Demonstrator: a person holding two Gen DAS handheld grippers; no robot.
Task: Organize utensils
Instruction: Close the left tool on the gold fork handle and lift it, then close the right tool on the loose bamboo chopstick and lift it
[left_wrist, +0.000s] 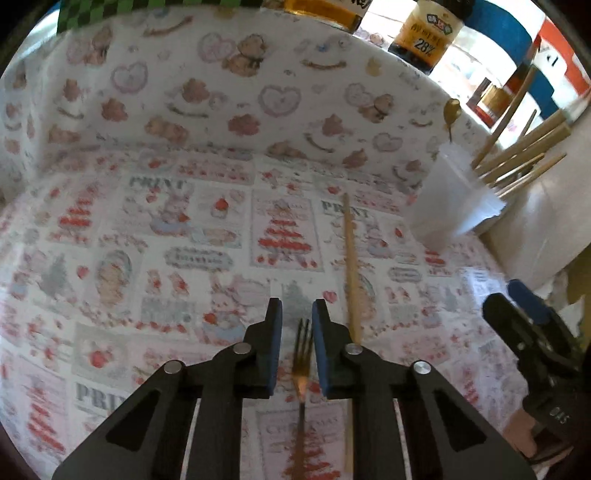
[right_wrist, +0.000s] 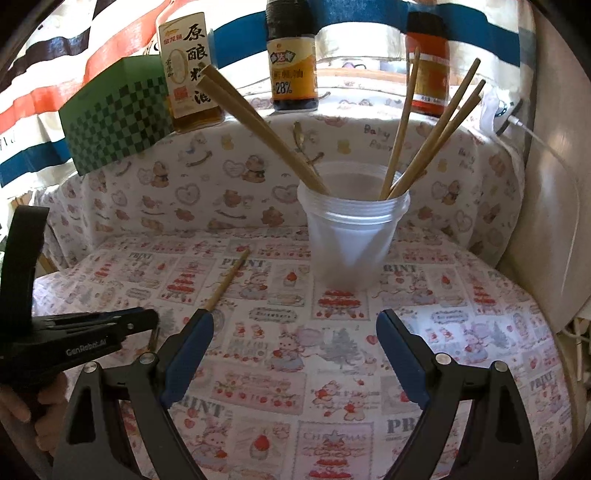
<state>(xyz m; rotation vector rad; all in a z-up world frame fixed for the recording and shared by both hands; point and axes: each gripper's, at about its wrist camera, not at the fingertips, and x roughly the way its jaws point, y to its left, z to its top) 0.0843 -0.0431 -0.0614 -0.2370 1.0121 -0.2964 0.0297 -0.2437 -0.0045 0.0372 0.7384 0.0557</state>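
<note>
Black arms and blue pads make up the left tool (left_wrist: 297, 314), which points down at the table (left_wrist: 147, 258). A fork (left_wrist: 303, 354) lies between its pads, tines pointing away, with a visible gap on each side, so the narrow jaws are not pressing on it. Just right of this tool lies 1 loose chopstick (left_wrist: 351, 266), running away from it. Further off to its right stands a clear cup (left_wrist: 448, 199) holding several chopsticks and a gold spoon (left_wrist: 452, 110). The right tool (right_wrist: 295, 321) hangs wide open and holds nothing, with the cup straight ahead of it and the left tool at its left. Bottles (right_wrist: 291, 62) stand beyond the cup.
</note>
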